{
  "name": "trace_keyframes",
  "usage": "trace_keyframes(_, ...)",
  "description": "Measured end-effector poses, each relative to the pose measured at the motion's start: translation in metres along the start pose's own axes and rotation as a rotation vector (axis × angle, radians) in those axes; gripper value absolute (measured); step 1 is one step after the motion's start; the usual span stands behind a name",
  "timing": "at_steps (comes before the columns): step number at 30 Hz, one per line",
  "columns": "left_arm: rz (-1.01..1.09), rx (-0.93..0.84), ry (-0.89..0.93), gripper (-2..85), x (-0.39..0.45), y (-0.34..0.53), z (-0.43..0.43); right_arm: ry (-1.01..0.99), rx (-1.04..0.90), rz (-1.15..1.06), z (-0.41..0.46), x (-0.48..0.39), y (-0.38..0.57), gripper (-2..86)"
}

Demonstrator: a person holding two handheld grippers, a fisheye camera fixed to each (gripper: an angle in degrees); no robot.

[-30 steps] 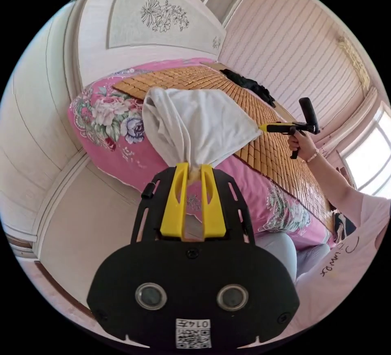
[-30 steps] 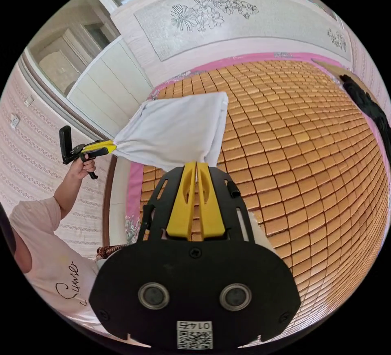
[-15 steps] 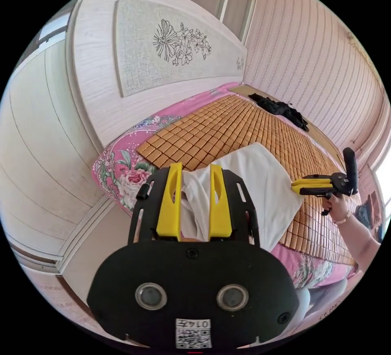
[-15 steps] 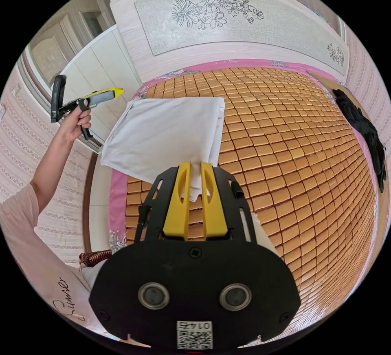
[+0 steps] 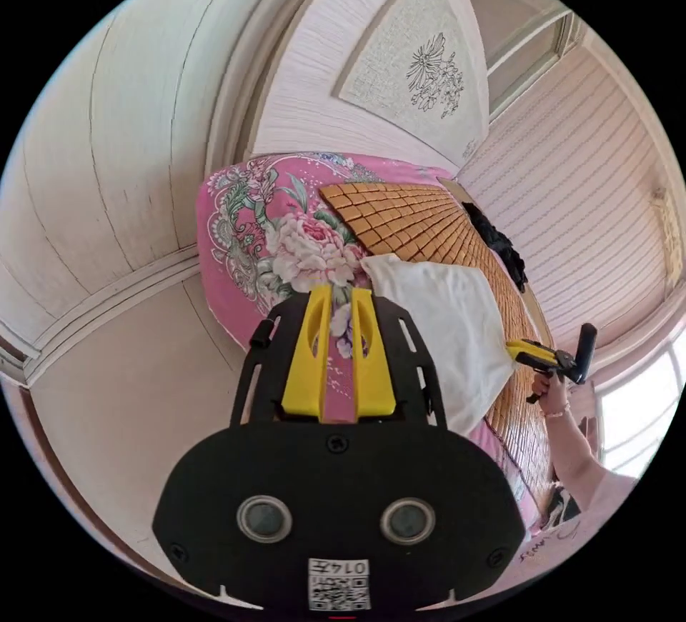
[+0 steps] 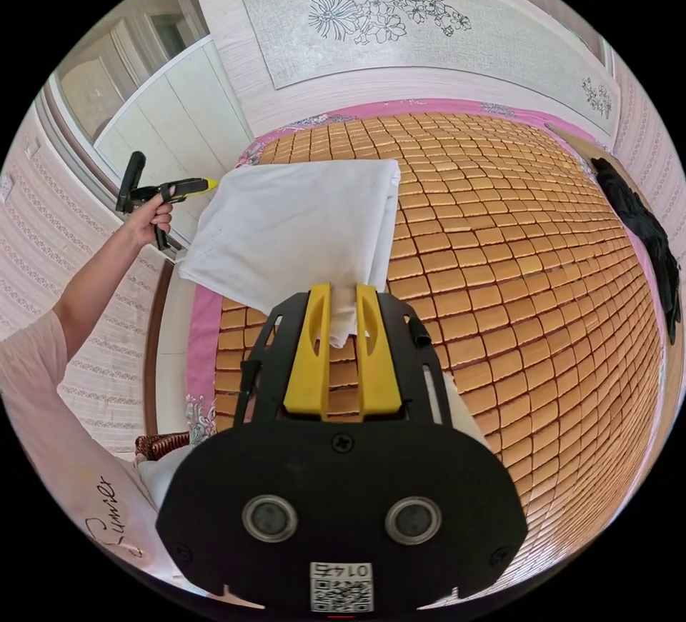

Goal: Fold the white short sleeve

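Woven bamboo mat (image 6: 514, 279) on the pink floral bed bears the folded white short-sleeved shirt (image 6: 300, 229) at its corner, where the right gripper (image 6: 343, 293) has parted jaws astride a shirt corner and the left gripper (image 5: 336, 297) gapes empty beside it.

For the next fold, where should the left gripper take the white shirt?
Probably the free corner of the white shirt overhanging the bed edge, coming in from off the bed. The left gripper is open beside it; the layers hang free there, so a jaw can slip underneath.
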State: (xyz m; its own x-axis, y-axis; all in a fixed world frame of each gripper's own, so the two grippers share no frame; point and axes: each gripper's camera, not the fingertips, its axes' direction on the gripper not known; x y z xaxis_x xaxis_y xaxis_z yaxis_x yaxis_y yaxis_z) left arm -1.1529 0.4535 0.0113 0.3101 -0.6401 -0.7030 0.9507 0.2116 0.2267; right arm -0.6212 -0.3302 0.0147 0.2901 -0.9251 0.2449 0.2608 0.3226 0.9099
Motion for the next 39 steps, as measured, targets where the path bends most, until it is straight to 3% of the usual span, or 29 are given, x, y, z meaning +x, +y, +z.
trace_keyframes(5, 0.087, 0.08, 0.058, 8.9, 0.014, 0.008, -0.001, -0.025, 0.148, 0.086, -0.035, 0.029, -0.031, 10.2)
trace_keyframes(10, 0.069, 0.043, 0.038, 11.5, 0.014, -0.017, 0.05, -0.097, 0.093, 0.197, -0.002, 0.073, -0.105, 15.5)
trace_keyframes(13, 0.093, -0.076, 0.067, 9.9, 0.012, -0.016, 0.091, -0.14, 0.062, 0.186, 0.007, 0.075, -0.133, 11.9)
trace_keyframes(16, 0.154, -0.069, 0.074, 4.7, 0.015, -0.002, 0.098, -0.244, 0.002, 0.131, 0.002, 0.067, -0.156, 5.7)
trace_keyframes(21, 0.067, 0.116, 0.114, 3.8, -0.007, 0.022, 0.076, -0.164, 0.016, 0.042, -0.032, 0.049, -0.216, 4.4)
trace_keyframes(23, 0.02, 0.193, 0.021, 4.4, -0.016, 0.029, 0.077, -0.142, 0.084, 0.034, -0.042, 0.036, -0.25, 5.0)
trace_keyframes(27, -0.074, 0.16, -0.003, 7.6, -0.045, 0.05, 0.095, -0.046, 0.045, 0.076, -0.056, 0.03, -0.282, 7.9)
trace_keyframes(29, -0.098, 0.185, 0.003, 8.6, -0.064, 0.087, 0.092, -0.079, 0.081, 0.051, -0.082, 0.034, -0.255, 9.0)
trace_keyframes(33, -0.068, 0.148, -0.057, 8.4, -0.079, 0.174, 0.08, -0.107, 0.169, 0.015, -0.189, 0.035, -0.109, 8.2)
trace_keyframes(35, -0.018, 0.182, -0.097, 7.8, -0.071, 0.255, 0.051, -0.056, 0.19, 0.041, -0.247, 0.023, -0.023, 7.1)
trace_keyframes(39, 0.203, 0.253, -0.219, 4.8, -0.004, 0.39, 0.004, 0.238, 0.189, 0.272, -0.38, -0.033, 0.187, 5.7)
